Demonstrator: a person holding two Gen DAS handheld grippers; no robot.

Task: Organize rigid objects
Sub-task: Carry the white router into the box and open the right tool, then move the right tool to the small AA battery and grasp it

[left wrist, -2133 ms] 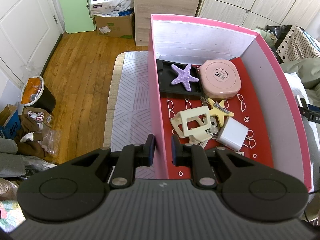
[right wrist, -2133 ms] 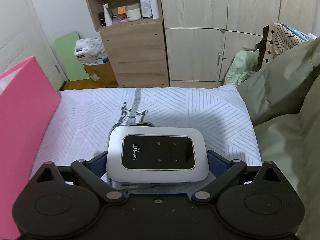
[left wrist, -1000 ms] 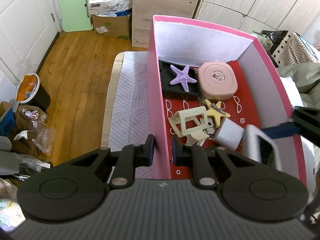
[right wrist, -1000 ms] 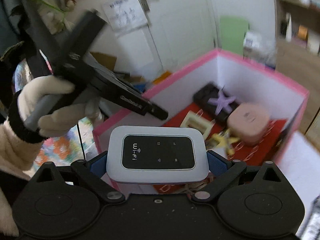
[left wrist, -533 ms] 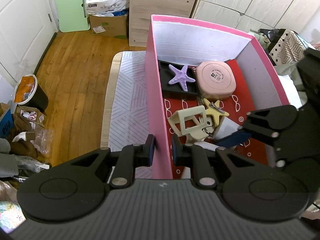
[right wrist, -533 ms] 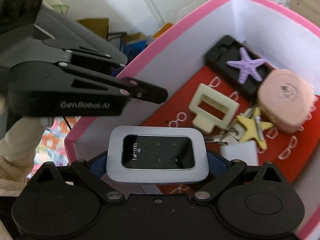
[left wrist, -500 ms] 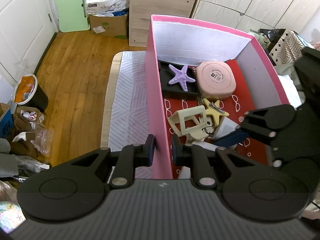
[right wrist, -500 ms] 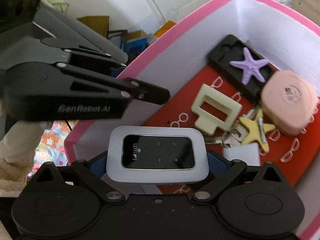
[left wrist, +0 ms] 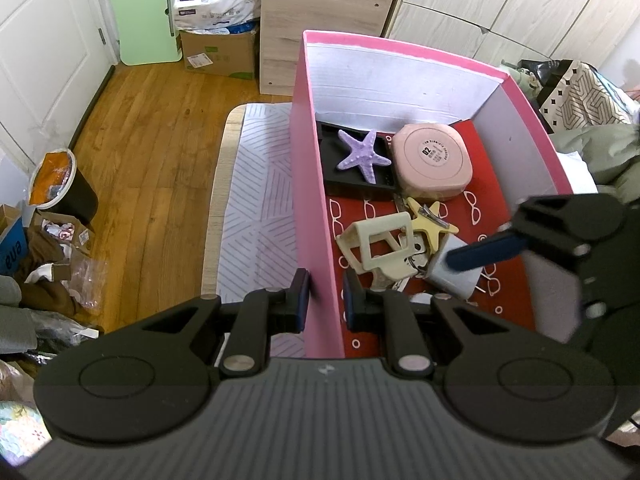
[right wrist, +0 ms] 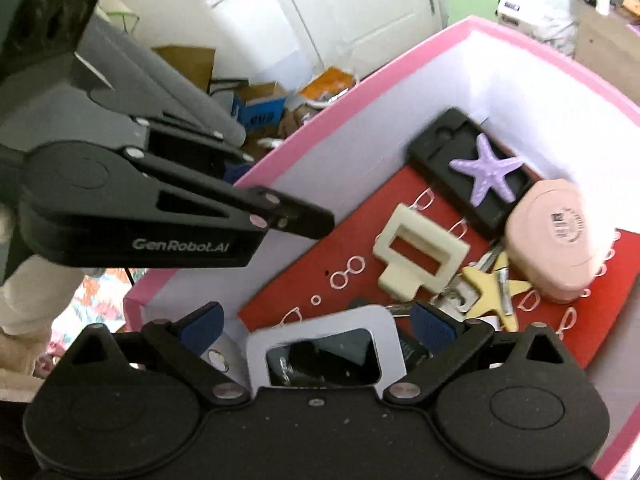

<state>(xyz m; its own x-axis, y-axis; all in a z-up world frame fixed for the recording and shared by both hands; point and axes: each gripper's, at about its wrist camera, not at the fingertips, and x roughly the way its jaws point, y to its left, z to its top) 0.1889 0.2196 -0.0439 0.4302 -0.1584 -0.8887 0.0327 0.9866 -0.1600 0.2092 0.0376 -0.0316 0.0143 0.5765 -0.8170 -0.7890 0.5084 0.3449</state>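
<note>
Pinching the pink box's (left wrist: 316,216) near wall between its fingers, the left gripper (left wrist: 325,295) should hold it steady, with the purple starfish (left wrist: 363,155), pink case (left wrist: 431,161) and cream bracket (left wrist: 380,246) crowding the red floor. From the right wrist, the right gripper (right wrist: 318,326) has its fingers spread, the Wi-Fi router (right wrist: 323,354) loose between them near the box floor; lifting straight up should avoid nudging the yellow starfish (right wrist: 494,290).

A green folding board (left wrist: 144,12) is leaned against the wall; a cardboard box (left wrist: 218,50) is set beside it; a bin (left wrist: 62,188) is seen on the wooden floor (left wrist: 152,152).

We're looking into a lived-in home bedroom: honey-brown wooden plank floor (left wrist: 132,152), pale wooden wardrobe doors (left wrist: 516,8), striped white bedding (left wrist: 256,216) showing.
</note>
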